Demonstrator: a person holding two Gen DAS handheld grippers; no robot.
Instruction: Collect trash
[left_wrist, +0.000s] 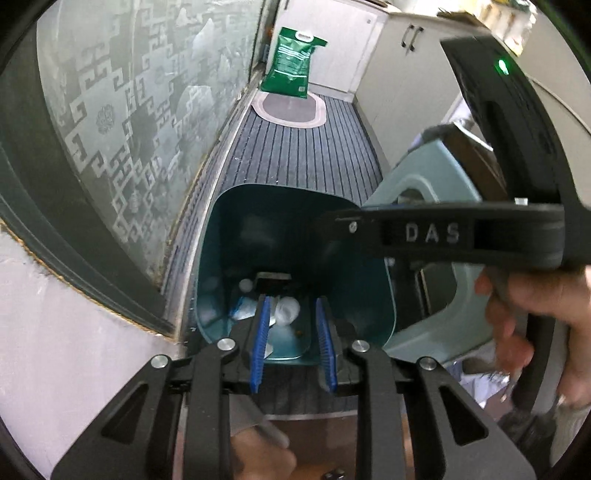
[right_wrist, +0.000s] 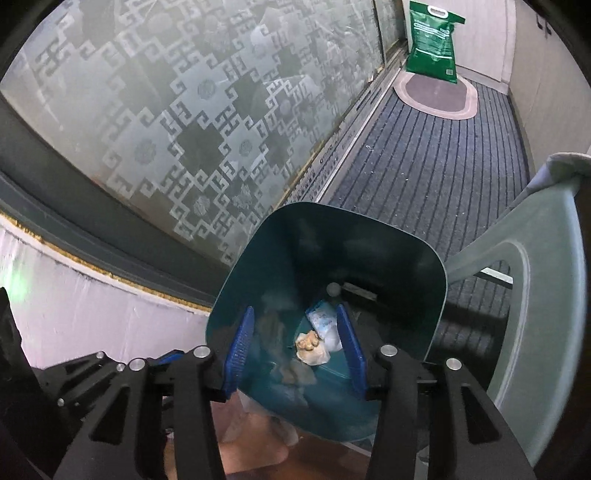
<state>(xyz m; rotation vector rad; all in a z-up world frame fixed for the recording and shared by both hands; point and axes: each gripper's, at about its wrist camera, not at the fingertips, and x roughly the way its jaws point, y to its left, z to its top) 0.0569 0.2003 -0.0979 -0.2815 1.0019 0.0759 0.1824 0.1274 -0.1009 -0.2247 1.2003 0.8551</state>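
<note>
Trash (right_wrist: 314, 345) lies at the bottom of a teal bin (right_wrist: 406, 254) standing on a striped floor mat (right_wrist: 436, 177) beside an etched glass door (right_wrist: 192, 122): a tan crumpled scrap, a white wrapper with faint blue print too small to read, and a small white ball. Both grippers point down into the bin's mouth. Fingers of the left gripper (left_wrist: 293, 334) stand narrowly apart, a pale scrap seen between them, though whether the blue pads touch it cannot be told. Fingers of the right gripper (right_wrist: 295, 350) are spread wider with nothing pinched; blurred pale pieces show between them over the bin. Raised letters "DAS" mark the black body of the right gripper in the left wrist view, gripped by a hand (left_wrist: 535, 317). A pale green stool (right_wrist: 524, 280) crowds the bin's right side. A green sack (right_wrist: 432, 40) leans at the corridor's far end by an oval rug (right_wrist: 436, 94), its print unreadable.
</note>
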